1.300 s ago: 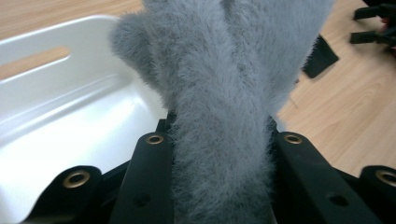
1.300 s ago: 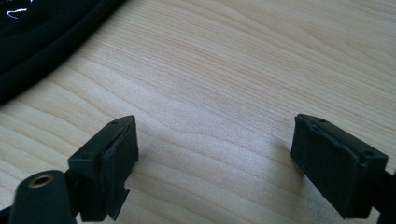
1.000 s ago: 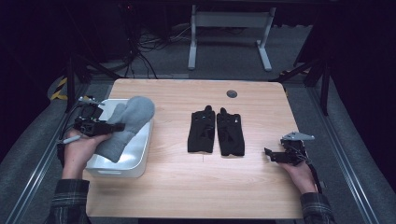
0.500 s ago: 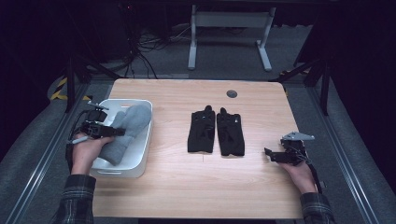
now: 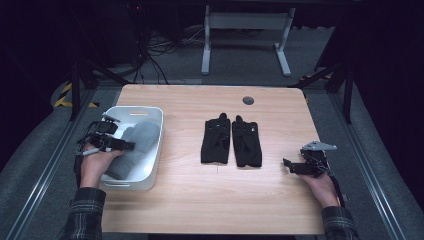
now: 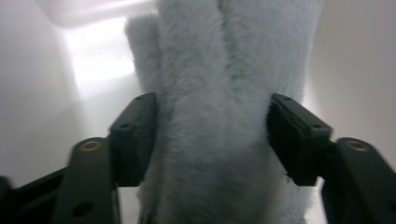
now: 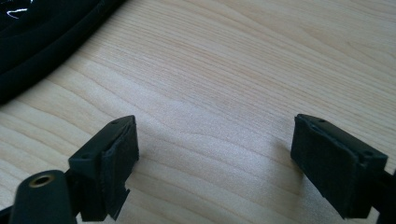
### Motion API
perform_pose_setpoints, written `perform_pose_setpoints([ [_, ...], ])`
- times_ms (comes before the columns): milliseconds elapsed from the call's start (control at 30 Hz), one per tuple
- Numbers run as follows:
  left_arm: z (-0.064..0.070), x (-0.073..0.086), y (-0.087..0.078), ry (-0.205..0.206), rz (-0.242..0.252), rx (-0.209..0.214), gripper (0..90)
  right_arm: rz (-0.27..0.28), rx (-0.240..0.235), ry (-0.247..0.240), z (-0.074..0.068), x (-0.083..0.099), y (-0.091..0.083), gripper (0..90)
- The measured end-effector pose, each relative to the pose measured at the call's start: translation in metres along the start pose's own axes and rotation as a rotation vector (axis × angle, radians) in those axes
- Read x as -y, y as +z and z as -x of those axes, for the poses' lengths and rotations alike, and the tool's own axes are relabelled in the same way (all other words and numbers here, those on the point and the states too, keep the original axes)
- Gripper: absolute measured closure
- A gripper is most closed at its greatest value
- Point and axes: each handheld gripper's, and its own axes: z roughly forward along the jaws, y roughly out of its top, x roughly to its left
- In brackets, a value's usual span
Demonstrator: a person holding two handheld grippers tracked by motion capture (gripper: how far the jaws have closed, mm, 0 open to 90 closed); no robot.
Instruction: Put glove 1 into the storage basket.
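From above I saw my left gripper (image 5: 112, 144) over the white bin (image 5: 156, 150); its own camera showed jaws apparently clamping the grey fleece (image 6: 219, 116). My right gripper (image 7: 215, 163) sat wide open over bare table (image 7: 243, 70).

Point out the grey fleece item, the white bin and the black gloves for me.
grey fleece item (image 6: 219, 121), left gripper view, middle, between the jaws.
white bin (image 5: 159, 137), high view, right rim.
black gloves (image 5: 231, 142), high view, where the pair meets.

Light fell from overhead onto the bench (image 5: 200, 200), which stood bright while the floor and surroundings stayed nearly black. The white bin (image 6: 42, 93) glared — its inner walls blown out in the left gripper view, the grey fleece (image 6: 219, 116) soft and blurred. The right gripper view was sharper — woodgrain crisp, soft shadows beneath the tongs (image 7: 215, 163).
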Motion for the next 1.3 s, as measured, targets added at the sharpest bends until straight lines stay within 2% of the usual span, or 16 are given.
perform_pose_setpoints([
  [100, 0.003, -0.002, -0.009, 0.019, 0.038, -0.015, 23.7, 0.000, 0.000, 0.000, 0.000, 0.000, 0.000, 15.5],
  [267, 0.016, -0.003, -0.023, 0.051, 0.089, 0.007, 20.2, 0.000, 0.000, 0.000, 0.000, 0.000, 0.000, 15.6],
  [467, 0.046, -0.005, -0.036, 0.120, 0.153, 0.069, 19.1, 0.001, 0.000, -0.002, 0.000, 0.000, 0.000, 15.6],
  [600, 0.067, -0.005, -0.038, 0.168, 0.173, 0.104, 18.8, 0.001, -0.001, -0.002, 0.000, 0.000, 0.000, 15.6],
  [833, 0.108, -0.006, -0.032, 0.245, 0.201, 0.186, 14.9, 0.001, -0.001, -0.002, 0.000, 0.000, 0.000, 15.6],
  [900, 0.121, -0.006, -0.028, 0.273, 0.202, 0.199, 13.7, 0.001, -0.001, -0.002, 0.000, 0.000, 0.000, 15.6],
  [1033, 0.140, -0.007, -0.020, 0.311, 0.211, 0.230, 13.5, 0.001, -0.001, -0.002, 0.000, 0.000, 0.000, 15.6],
  [1300, 0.172, -0.006, 0.001, 0.378, 0.212, 0.251, 13.3, 0.001, -0.001, -0.003, 0.000, 0.000, 0.000, 15.6],
])
